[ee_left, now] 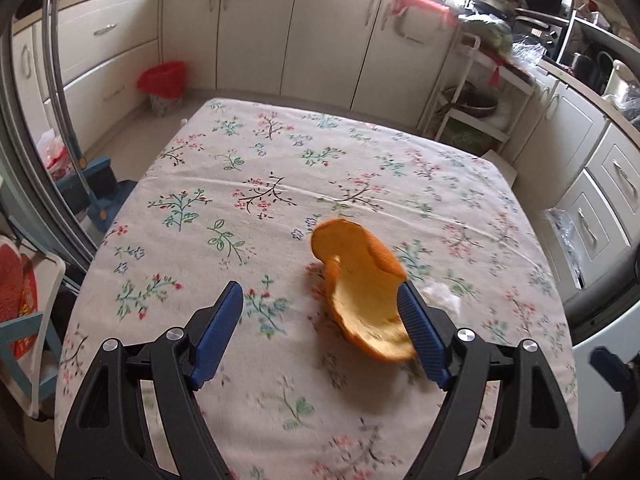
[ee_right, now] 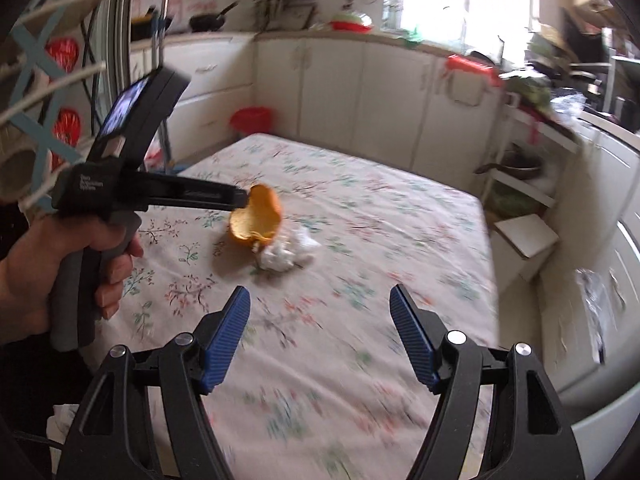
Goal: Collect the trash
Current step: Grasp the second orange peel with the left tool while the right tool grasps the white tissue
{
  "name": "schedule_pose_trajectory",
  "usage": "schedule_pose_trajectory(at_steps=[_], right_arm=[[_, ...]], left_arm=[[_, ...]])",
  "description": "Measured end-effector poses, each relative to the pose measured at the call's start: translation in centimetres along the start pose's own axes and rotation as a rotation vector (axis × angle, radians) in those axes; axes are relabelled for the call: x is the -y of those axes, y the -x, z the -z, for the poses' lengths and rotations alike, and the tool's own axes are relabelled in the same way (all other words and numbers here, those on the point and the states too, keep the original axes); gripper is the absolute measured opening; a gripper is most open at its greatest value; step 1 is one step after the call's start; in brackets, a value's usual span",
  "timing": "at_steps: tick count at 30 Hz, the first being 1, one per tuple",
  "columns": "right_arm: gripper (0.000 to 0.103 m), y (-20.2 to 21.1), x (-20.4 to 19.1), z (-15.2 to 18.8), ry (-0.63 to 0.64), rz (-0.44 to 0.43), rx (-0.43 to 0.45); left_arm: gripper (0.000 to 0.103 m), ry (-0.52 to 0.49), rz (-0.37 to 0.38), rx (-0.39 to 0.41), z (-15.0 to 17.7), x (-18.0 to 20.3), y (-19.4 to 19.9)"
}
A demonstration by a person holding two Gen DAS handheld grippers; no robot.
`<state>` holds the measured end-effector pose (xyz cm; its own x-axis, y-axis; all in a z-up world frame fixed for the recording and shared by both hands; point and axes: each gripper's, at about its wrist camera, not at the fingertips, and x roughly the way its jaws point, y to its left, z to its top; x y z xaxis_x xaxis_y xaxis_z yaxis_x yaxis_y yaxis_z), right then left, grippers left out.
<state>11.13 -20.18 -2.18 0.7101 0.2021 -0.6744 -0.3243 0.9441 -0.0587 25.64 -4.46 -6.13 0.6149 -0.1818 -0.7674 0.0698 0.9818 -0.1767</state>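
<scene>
A large curled orange peel (ee_left: 362, 286) lies on the flowered tablecloth (ee_left: 248, 160), against the inner face of my left gripper's right finger (ee_left: 422, 334). My left gripper (ee_left: 320, 300) is open, its jaws wide apart, with the peel between them on the right side. A crumpled white tissue (ee_left: 442, 296) lies just right of the peel. In the right wrist view the peel (ee_right: 256, 218) and the tissue (ee_right: 286, 252) lie mid-table, with the left gripper's tip touching the peel. My right gripper (ee_right: 320, 300) is open and empty, above the table nearer than the tissue.
A red-lined waste bin (ee_left: 164, 86) stands on the floor beyond the table's far left corner; it also shows in the right wrist view (ee_right: 252, 118). White cabinets (ee_left: 288, 36) run along the back and right. A rack (ee_left: 476, 100) stands at the right.
</scene>
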Motion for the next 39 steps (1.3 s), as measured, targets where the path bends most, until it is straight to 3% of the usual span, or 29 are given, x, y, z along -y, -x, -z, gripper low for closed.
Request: schedule_pose_trajectory(at_steps=[6,17,20,24,27,31,39], right_arm=[[0.063,-5.0,-0.7,-1.6,-0.006,-0.01,-0.053],[0.052,-9.5,-1.1,-2.8,0.0,-0.031,-0.141],[0.037,-10.3,-1.5,-2.9,0.011,-0.07,-0.166],[0.022,-10.1,-2.3,-3.0,0.046,-0.082,-0.164],[0.016,-9.3,-2.2,-2.7,0.041,-0.09,-0.167],[0.015,-7.4,-1.4,-2.0,0.029,-0.087,-0.165],[0.015,-2.6,0.6,0.2,-0.006,-0.062,-0.146]], left_arm=[[0.075,-0.019,0.011,-0.058,-0.6,-0.5,-2.8],[0.07,-0.095,0.021,-0.092,-1.0,0.6,-4.6],[0.06,-0.121,0.031,-0.089,-1.0,1.2,-4.7],[0.023,-0.172,0.075,-0.099,-0.7,2.4,-4.7],[0.012,-0.202,0.097,-0.099,-0.2,3.3,-4.2],[0.007,-0.215,0.123,-0.094,0.5,3.4,-3.0],[0.006,-0.25,0.171,-0.077,2.9,3.9,0.1]])
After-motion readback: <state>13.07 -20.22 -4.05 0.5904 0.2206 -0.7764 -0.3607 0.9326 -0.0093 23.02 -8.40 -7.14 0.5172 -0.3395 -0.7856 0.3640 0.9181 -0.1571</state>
